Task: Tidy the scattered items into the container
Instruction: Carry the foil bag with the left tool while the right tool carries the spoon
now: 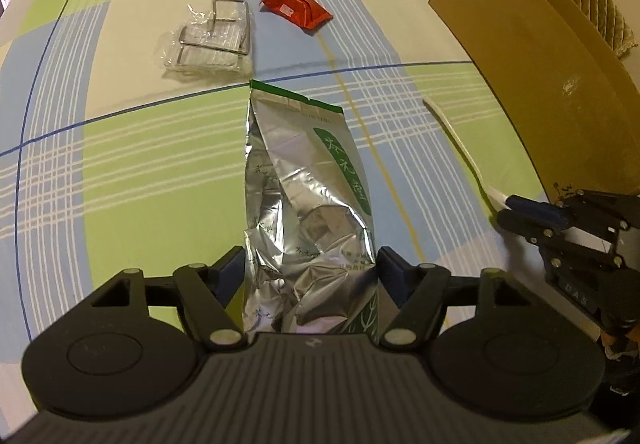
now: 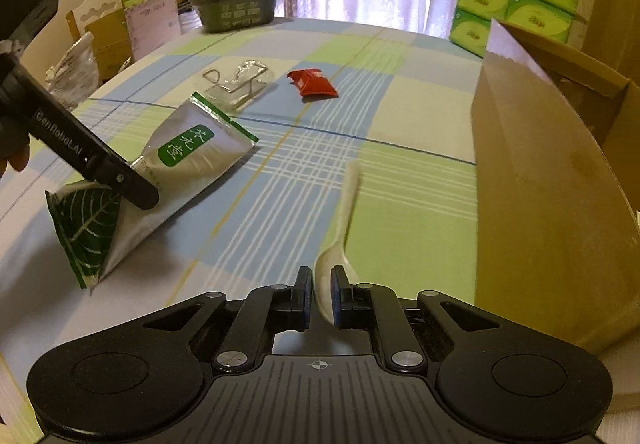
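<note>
Foil pouch clamped in left gripper, right gripper pinching white spoon — cardboard box beside.

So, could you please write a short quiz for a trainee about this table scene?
1. True or false: the right gripper has its fingers closed on the white spoon.
2. What does the left gripper hold? A) red packet B) silver bag C) wire rack
3. Fill in: the red packet lies on the ____, not in the cardboard box.

Key
1. True.
2. B, the silver bag.
3. The tablecloth; the wire rack in clear wrap lies there too.
</note>
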Demonstrator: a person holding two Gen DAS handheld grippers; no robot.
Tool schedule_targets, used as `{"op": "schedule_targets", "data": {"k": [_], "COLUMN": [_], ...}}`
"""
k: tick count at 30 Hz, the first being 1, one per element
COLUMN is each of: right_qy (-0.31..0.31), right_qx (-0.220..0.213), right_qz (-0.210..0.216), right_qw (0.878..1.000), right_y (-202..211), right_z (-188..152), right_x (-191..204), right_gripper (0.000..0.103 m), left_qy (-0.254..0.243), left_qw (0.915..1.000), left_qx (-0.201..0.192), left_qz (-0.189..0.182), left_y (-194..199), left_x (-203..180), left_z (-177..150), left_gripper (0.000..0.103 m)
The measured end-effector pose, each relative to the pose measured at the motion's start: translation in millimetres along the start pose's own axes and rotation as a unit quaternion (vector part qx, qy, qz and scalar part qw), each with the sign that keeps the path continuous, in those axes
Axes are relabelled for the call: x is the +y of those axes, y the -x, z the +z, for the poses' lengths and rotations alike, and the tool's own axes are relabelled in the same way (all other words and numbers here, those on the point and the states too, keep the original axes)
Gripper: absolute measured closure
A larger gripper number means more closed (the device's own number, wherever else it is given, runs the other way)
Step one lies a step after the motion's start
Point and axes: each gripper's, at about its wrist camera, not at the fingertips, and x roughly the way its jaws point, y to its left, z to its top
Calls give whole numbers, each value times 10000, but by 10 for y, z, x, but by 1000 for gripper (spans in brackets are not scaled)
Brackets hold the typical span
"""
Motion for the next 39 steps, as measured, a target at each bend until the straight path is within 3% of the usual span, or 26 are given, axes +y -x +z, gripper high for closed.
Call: {"op": "schedule_targets", "data": {"k": [7,25,39], "right_qy": [140,444,568], "right_qx": [-54,56,38], "right_qz": [-101,-631,-474], "right_qw": [9998,9970,9973], "right_y": [-64,-154,-29], "right_z": [52,37,-33], "right_x": [2,-40,45], "right_gripper": [89,89,94], "left_qy": [-153,-304,-380], "left_qw": [9996,9992,9992], "left_qx": [252,243,110], "left_qz": [9,38,52], "left_y": [-110,-133,-33], "left_x": [-6,-18,-77], "left_z": [66,33,-6], "left_gripper": [34,33,55]}}
